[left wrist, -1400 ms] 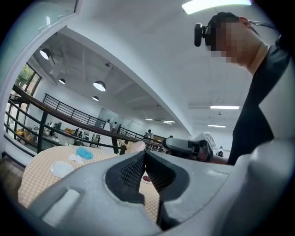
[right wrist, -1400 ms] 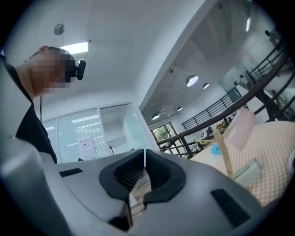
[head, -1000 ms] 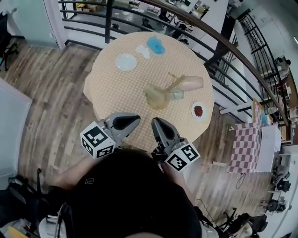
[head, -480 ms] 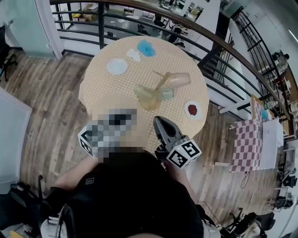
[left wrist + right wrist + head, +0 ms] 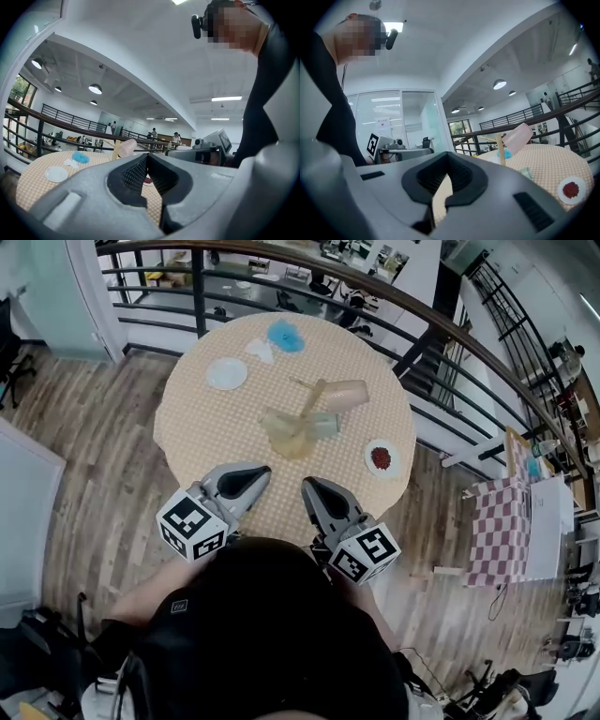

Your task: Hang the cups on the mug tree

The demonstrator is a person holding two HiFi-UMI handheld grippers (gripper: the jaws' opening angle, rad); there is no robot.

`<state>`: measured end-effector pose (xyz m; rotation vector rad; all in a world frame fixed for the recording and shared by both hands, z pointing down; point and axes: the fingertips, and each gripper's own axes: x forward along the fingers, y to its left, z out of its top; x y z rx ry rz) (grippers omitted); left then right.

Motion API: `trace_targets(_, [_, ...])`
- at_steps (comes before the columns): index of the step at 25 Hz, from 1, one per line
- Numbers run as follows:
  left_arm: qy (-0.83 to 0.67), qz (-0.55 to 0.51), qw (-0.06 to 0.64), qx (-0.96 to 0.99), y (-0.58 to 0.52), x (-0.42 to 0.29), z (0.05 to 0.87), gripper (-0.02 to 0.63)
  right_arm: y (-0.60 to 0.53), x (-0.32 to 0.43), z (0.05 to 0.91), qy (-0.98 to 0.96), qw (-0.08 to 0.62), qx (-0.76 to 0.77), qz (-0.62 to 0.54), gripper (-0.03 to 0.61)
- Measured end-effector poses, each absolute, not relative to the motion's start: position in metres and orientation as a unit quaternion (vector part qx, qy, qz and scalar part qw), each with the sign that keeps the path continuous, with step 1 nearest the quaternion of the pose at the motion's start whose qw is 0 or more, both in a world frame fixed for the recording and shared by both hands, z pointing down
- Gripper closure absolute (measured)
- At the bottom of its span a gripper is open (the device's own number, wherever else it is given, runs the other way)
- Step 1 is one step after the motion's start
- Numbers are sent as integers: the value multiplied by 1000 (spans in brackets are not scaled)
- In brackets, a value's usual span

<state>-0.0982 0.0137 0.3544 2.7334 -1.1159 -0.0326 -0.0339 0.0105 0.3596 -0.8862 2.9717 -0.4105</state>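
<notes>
Head view: a round checked table (image 5: 211,432) is seen in the upper middle of the frame, with the wooden mug tree (image 5: 302,418) at its centre. A pink cup (image 5: 345,395) is carried tilted on a peg at the tree's right, and a pale green cup (image 5: 324,425) is seen against the base just below it; whether it hangs cannot be told. The left gripper (image 5: 261,472) and the right gripper (image 5: 309,489) are held side by side at the table's lower edge, both with jaws pressed together and nothing gripped. A white plate (image 5: 227,373) is set at upper left, a dish of red bits (image 5: 381,457) at lower right.
</notes>
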Motion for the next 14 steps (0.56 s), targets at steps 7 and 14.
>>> trace_targets(7, [-374,-3,98,922,21,-88,356,606,18,-25,360,949,10,-285,-135,566])
trace_targets(14, [-371,1,97,924,19,-77,354,606,18,-11,357,948,8,-292,-126,566])
